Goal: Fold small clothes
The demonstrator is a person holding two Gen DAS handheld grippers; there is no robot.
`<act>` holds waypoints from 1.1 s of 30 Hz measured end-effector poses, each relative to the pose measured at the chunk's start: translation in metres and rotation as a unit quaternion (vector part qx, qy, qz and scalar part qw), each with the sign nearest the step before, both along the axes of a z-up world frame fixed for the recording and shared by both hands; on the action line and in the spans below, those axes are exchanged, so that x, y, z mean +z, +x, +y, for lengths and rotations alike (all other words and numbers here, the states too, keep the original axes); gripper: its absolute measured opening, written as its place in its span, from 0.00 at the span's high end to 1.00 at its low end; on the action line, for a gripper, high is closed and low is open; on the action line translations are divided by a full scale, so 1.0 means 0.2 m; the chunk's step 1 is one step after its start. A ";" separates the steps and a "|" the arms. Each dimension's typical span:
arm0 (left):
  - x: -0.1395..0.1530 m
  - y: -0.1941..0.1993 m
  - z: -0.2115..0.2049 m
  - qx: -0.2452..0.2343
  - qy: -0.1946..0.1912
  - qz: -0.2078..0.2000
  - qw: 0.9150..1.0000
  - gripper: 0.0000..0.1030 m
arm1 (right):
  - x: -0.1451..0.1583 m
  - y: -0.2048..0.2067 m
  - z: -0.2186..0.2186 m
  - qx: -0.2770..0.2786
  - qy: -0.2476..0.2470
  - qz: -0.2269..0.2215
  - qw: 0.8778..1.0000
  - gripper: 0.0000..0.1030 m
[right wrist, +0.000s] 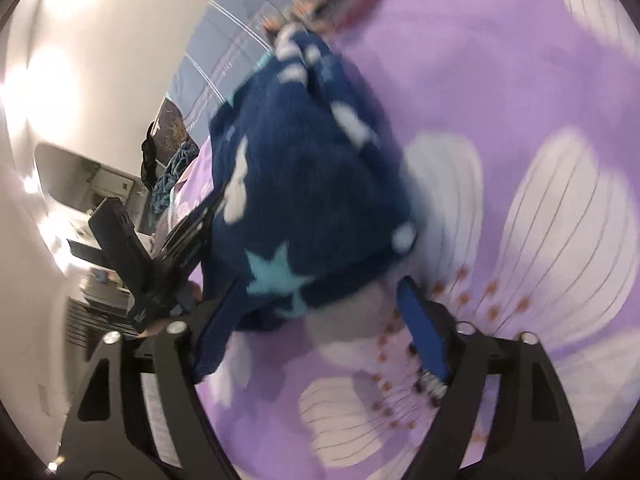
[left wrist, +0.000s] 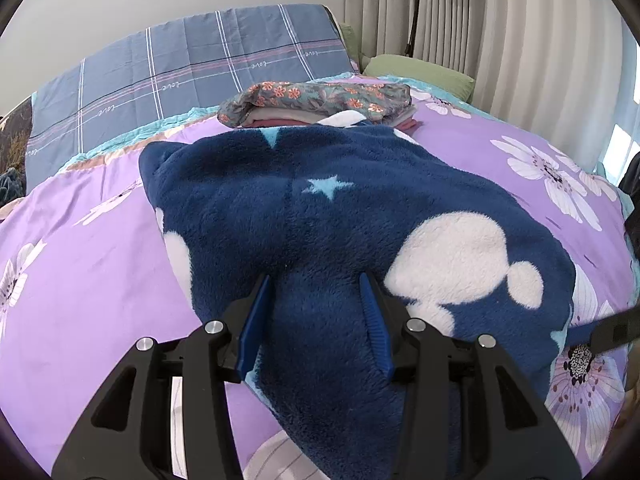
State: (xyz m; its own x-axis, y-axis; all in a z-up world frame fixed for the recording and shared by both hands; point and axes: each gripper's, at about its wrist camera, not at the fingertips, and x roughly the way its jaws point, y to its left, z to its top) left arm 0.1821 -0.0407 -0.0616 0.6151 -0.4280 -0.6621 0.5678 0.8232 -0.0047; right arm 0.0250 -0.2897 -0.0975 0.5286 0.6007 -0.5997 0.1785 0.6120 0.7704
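Observation:
A navy fleece garment [left wrist: 320,208] with white blobs and pale blue stars lies spread on the purple flowered bedspread [left wrist: 80,264]. My left gripper [left wrist: 315,280] is at its near end, and a thick fold of the fleece fills the gap between the blue fingers [left wrist: 256,320], which press on it. In the blurred right wrist view the garment [right wrist: 304,184] lies ahead. My right gripper [right wrist: 320,286] stands wide open at its near edge. The fleece lies over the left finger [right wrist: 216,336], and the right finger [right wrist: 424,332] is clear of it over the bedspread [right wrist: 520,120].
A stack of folded clothes [left wrist: 316,104] with a flowered piece on top sits behind the garment. A blue plaid pillow [left wrist: 180,72] and a green pillow [left wrist: 420,72] lie at the head of the bed. Curtains [left wrist: 500,40] hang at the right.

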 end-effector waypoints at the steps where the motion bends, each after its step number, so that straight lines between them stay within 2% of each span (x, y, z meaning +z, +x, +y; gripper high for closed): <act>1: 0.00 0.00 0.00 0.000 -0.001 0.000 1.000 0.56 | -0.02 0.01 0.02 0.002 0.008 0.009 1.000 0.13; 4: 0.00 0.00 -0.01 0.000 0.001 0.000 1.000 0.56 | -0.07 0.06 0.06 -0.014 0.007 0.037 0.999 0.06; 6: 0.00 0.00 0.00 0.000 0.001 0.001 1.000 0.56 | -0.08 0.08 0.05 -0.035 0.020 0.038 0.998 0.02; 11: -0.01 0.00 0.01 0.000 -0.005 0.000 1.000 0.56 | -0.10 0.17 0.07 -0.097 0.026 0.040 0.994 0.02; 16: -0.01 0.00 0.02 -0.004 -0.011 0.001 1.000 0.56 | -0.08 0.18 0.14 -0.151 -0.020 0.026 0.988 0.02; 21: -0.01 0.00 0.04 -0.010 -0.019 0.001 1.000 0.55 | -0.08 0.18 0.16 -0.163 -0.041 0.014 0.986 0.02; 25: -0.01 0.00 0.03 -0.013 -0.021 -0.001 1.000 0.55 | -0.08 0.12 0.13 -0.186 -0.006 0.031 0.982 0.02; 28: -0.01 0.00 0.03 -0.015 -0.021 -0.001 1.000 0.55 | -0.10 0.16 0.08 -0.213 0.016 0.035 0.976 0.02; 33: -0.01 0.01 0.04 -0.015 -0.024 0.000 1.000 0.55 | -0.08 0.23 0.14 -0.233 -0.030 0.022 0.972 0.02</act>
State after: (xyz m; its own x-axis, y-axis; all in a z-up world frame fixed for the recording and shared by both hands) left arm 0.1837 -0.0334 -0.0634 0.6008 -0.4785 -0.6403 0.5927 0.8042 -0.0448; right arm 0.0707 -0.2618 -0.1126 0.7073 0.2661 -0.6549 0.4794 0.5003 0.7210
